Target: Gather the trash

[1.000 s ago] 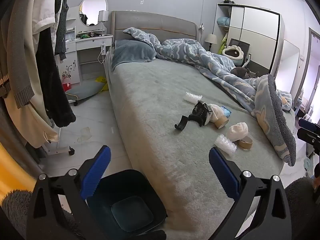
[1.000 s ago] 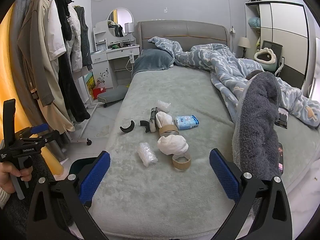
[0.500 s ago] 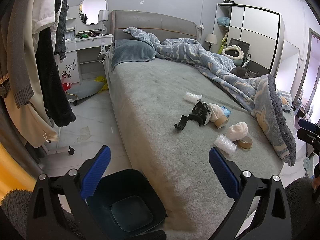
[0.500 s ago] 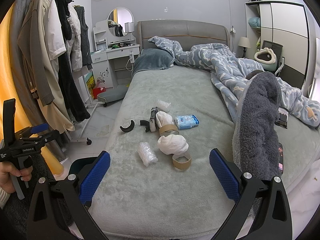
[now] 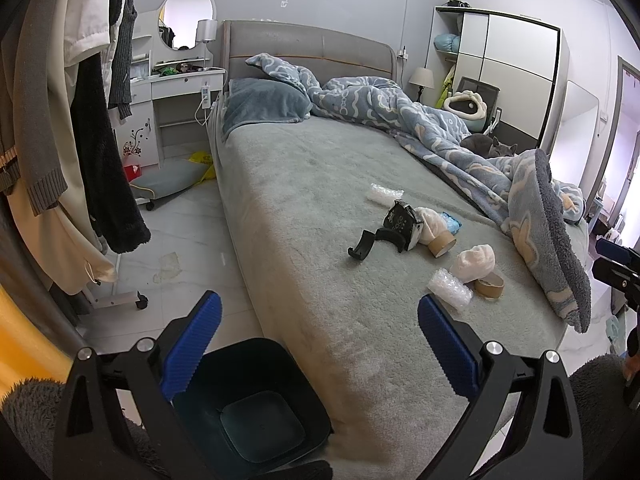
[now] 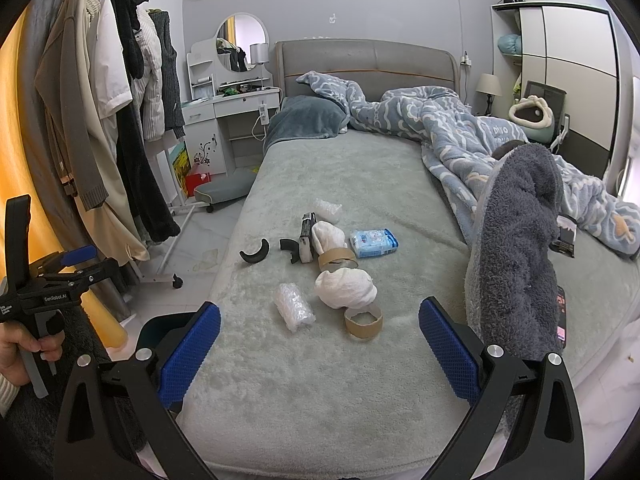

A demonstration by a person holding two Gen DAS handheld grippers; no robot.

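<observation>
The trash lies in a loose cluster on the grey bed (image 6: 360, 184), toward its foot: a bubble-wrap wad (image 6: 293, 307), a crumpled white bundle (image 6: 346, 287), an empty tape core (image 6: 363, 321) touching that bundle, a second cardboard core (image 6: 336, 258), a blue tissue pack (image 6: 374, 243) and some black plastic pieces (image 6: 254, 253). We judge all of it light. The wrap and bundle should squash, so we would pinch them across the middle; the tape core looks stiffer and is best taken by its wall.

Our right gripper (image 6: 319, 344) hovers over the foot of the bed with its jaws spread wide and nothing between them, pointed at the wrap and core. Our left gripper (image 5: 318, 342) hangs just off the bed's corner, likewise spread and empty, above the dark bin (image 5: 256, 412) on the floor.
</observation>
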